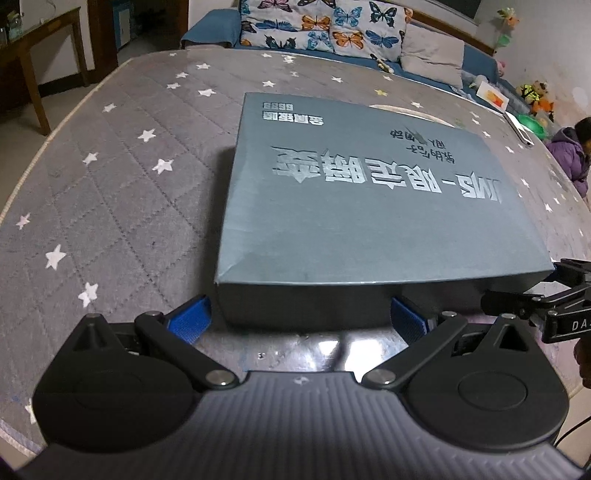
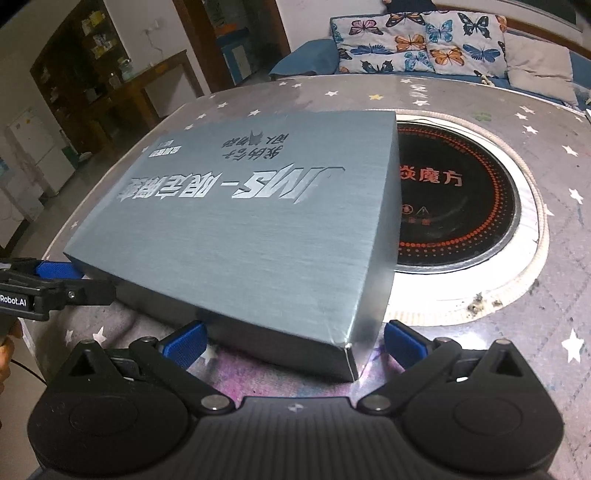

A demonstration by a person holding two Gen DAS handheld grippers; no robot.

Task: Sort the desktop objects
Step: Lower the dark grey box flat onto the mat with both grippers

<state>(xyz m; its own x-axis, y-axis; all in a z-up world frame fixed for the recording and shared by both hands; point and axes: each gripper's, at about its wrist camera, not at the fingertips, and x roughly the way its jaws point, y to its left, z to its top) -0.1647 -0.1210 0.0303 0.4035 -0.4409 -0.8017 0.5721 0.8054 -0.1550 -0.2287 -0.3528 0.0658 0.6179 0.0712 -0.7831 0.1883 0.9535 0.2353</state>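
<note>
1. The left gripper (image 1: pixel 301 319), black with blue finger pads (image 1: pixel 190 319), sits at the near edge of the table with its jaws spread wide and nothing between the pads. The near side wall of the box stands just beyond the pads.
2. The right gripper (image 2: pixel 293 345), of the same build, also has its jaws spread wide. Its blue pads (image 2: pixel 184 345) flank the near right corner of the box; contact cannot be confirmed.
3. The flat grey rectangular cardboard box with silver lettering (image 1: pixel 369 206) lies closed on the round table covered by a grey quilted cloth with white stars (image 1: pixel 110 177), near its near edge.
4. The right side of the box overlaps the round black induction cooktop with red markings (image 2: pixel 461 206), which is set into the table centre.
5. Beyond the far edge of the table stands a blue sofa (image 1: pixel 210 29) carrying a butterfly-print cushion (image 1: pixel 321 26).
</note>
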